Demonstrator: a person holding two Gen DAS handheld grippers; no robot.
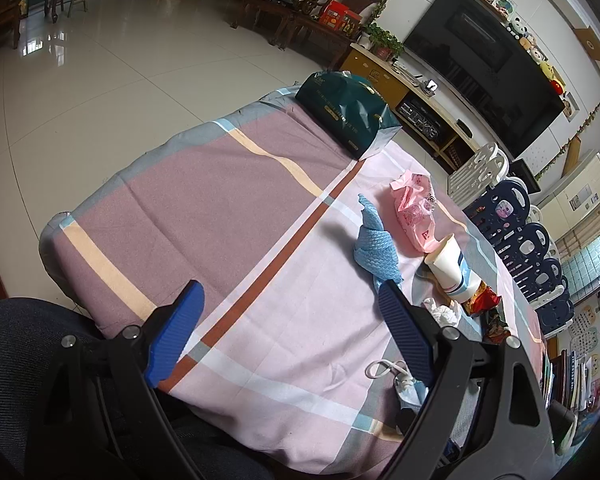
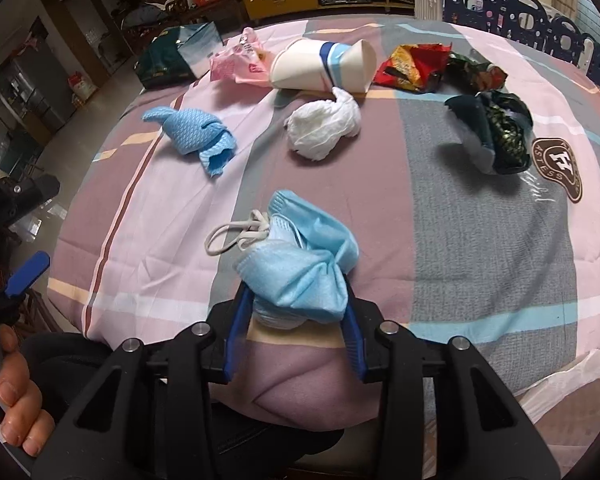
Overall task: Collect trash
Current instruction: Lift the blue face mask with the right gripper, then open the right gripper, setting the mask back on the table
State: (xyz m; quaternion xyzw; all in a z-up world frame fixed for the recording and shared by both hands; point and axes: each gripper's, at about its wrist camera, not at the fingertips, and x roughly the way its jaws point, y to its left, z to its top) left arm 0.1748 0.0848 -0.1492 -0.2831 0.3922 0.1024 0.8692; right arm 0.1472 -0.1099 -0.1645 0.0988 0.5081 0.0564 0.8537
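My right gripper (image 2: 298, 300) is shut on a crumpled blue face mask (image 2: 300, 264) near the table's front edge; its white ear loops (image 2: 236, 232) trail left. Trash lies further back: a blue cloth (image 2: 196, 132), a white tissue wad (image 2: 324, 124), crushed paper cups (image 2: 320, 66), a pink plastic bag (image 2: 240, 62), red-yellow snack wrappers (image 2: 416, 66) and a dark foil wrapper (image 2: 496, 132). My left gripper (image 1: 292, 300) is open and empty above the tablecloth (image 1: 220, 208), left of the blue cloth (image 1: 374, 240), the cups (image 1: 450, 268) and the pink bag (image 1: 414, 208).
A dark green bag (image 1: 348, 114) sits at the table's far end. Blue and white plastic fence panels (image 1: 516, 216) stand beyond the right edge. A TV cabinet (image 1: 420, 100) stands behind. A white plastic bag (image 2: 572, 388) hangs at the lower right.
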